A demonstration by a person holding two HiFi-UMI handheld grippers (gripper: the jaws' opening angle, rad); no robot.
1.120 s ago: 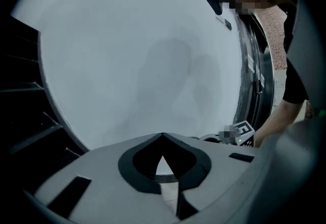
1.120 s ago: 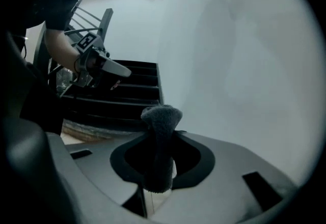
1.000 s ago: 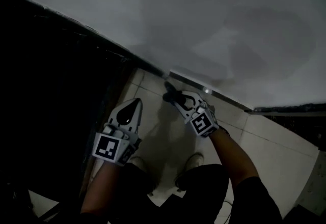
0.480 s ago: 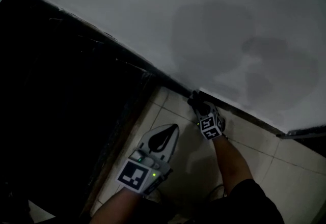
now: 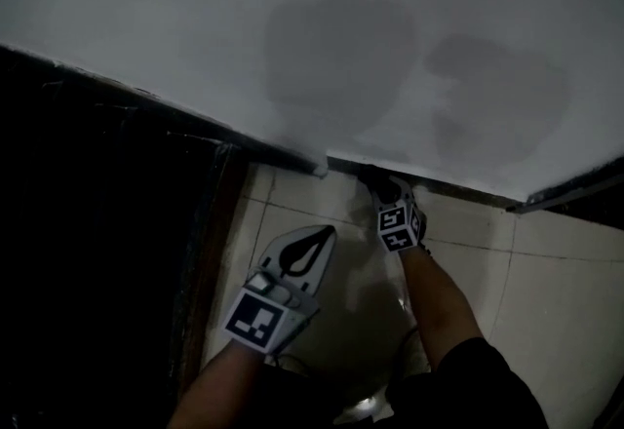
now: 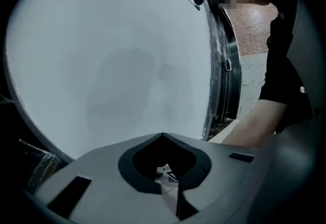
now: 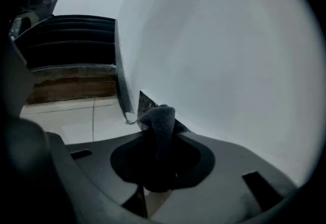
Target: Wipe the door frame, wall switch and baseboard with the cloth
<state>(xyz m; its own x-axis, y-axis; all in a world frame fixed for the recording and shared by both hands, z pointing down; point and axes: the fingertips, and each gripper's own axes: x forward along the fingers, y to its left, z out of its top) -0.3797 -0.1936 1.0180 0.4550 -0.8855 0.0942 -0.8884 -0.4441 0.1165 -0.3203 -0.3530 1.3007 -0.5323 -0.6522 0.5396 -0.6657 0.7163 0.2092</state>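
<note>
Person seen from above, w/ a handheld tool in each hand. Left tool (image 5: 325, 234) was a pale grey wedge-shaped shell w/ a dark teardrop cut-out rimmed in black. Its rear cube (image 5: 258, 318) bore black-&-white square markers. Right tool (image 5: 378, 185) had the same pale grey build, and its own marker cube (image 5: 395, 226) was likewise printed in b/w squares. Forearms were bare. Right arm wore a short black sleeve (image 5: 478, 378). Seen close up, both shells showed dark rectangular slots either side of the cut-out.

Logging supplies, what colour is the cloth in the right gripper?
The cloth is dark grey, clearest in the right gripper view.
</note>
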